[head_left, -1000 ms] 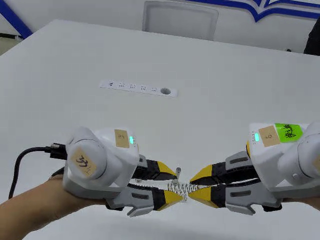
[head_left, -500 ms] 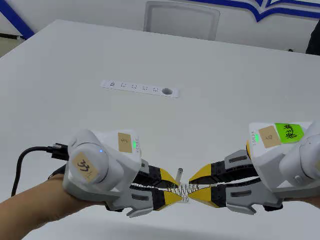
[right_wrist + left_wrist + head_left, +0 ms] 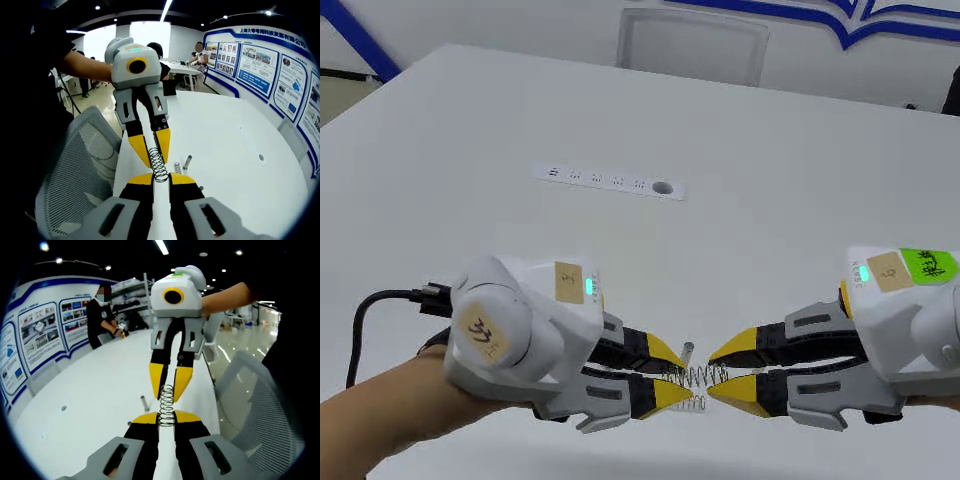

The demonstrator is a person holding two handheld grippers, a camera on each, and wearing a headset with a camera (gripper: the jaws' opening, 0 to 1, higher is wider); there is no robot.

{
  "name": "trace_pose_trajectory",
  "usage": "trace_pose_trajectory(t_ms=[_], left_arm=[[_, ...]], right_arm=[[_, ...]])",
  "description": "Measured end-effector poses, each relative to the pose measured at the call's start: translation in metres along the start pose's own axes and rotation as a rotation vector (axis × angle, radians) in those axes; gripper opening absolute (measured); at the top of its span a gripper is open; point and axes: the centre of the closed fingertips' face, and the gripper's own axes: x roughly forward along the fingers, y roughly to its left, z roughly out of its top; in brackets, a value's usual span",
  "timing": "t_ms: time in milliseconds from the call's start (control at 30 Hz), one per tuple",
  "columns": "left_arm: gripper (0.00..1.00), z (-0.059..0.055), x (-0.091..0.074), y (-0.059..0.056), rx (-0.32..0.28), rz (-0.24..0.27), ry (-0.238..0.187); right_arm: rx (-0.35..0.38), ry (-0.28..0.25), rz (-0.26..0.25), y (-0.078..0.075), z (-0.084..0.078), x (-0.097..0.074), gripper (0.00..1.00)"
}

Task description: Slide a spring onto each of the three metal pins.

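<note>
Counting what sits on the white table (image 3: 770, 230) gives two grippers, two springs, one pin and one power strip (image 3: 610, 181), with one chair (image 3: 692, 45) at the far edge. The left gripper (image 3: 682, 375) and the right gripper (image 3: 713, 374) meet tip to tip near the table's near edge, and a spring (image 3: 698, 376) stretches level between them. Each claw is closed on one end of it, the left on the left end and the right on the right. The pin (image 3: 687, 350) stands upright just behind the held spring and apart from it. The second spring (image 3: 690, 404) lies on the table just beside the pin, under the held one in the head view. The very ends of the held spring are hidden between the yellow tips, the pin's foot is covered by the spring and a jaw, the second spring is partly covered by the lower jaws, and the right gripper's body is cut off by the picture's edge
</note>
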Motion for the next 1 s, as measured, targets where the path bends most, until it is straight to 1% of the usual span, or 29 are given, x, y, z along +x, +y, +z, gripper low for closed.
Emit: trace_pose_trajectory(t_ms=[33, 200, 300, 367, 433, 467, 533, 567, 633, 833, 1000], left_arm=[[0.1, 0.001, -0.001, 0.0, 0.0, 0.001, -0.005], [0.1, 0.001, 0.0, -0.001, 0.008, -0.002, -0.002], [0.1, 0.002, 0.0, -0.001, 0.015, 0.0, -0.006], [0.1, 0.003, 0.0, 0.0, 0.017, 0.002, -0.007], [0.1, 0.003, 0.001, 0.0, 0.025, 0.004, -0.002], [0.1, 0.003, 0.002, 0.0, 0.032, 0.006, 0.001], [0.1, 0.004, 0.003, 0.002, 0.052, 0.023, 0.002], [0.1, 0.005, 0.003, 0.002, 0.052, 0.025, 0.001], [0.1, 0.006, 0.004, 0.003, 0.052, 0.029, -0.007], [0.1, 0.01, 0.003, 0.006, 0.043, 0.041, -0.025], [0.1, 0.015, 0.002, 0.013, 0.042, 0.071, -0.049]], right_arm=[[-0.002, 0.003, -0.002, 0.0, -0.001, 0.0, 0.12], [0.011, -0.02, 0.008, 0.001, 0.005, -0.003, 0.11], [0.025, -0.052, 0.015, 0.002, 0.012, -0.007, 0.11], [0.03, -0.062, 0.017, 0.002, 0.015, -0.008, 0.11], [0.041, -0.089, 0.02, 0.003, 0.022, -0.009, 0.11], [0.049, -0.115, 0.023, 0.004, 0.027, -0.009, 0.11], [0.044, -0.123, 0.012, 0.002, 0.031, -0.009, 0.11], [0.045, -0.128, 0.012, 0.002, 0.033, -0.009, 0.11], [0.058, -0.157, 0.01, 0.002, 0.039, -0.008, 0.11], [0.061, -0.183, -0.008, -0.001, 0.048, -0.007, 0.11], [0.064, -0.199, -0.036, -0.006, 0.055, -0.007, 0.11]])
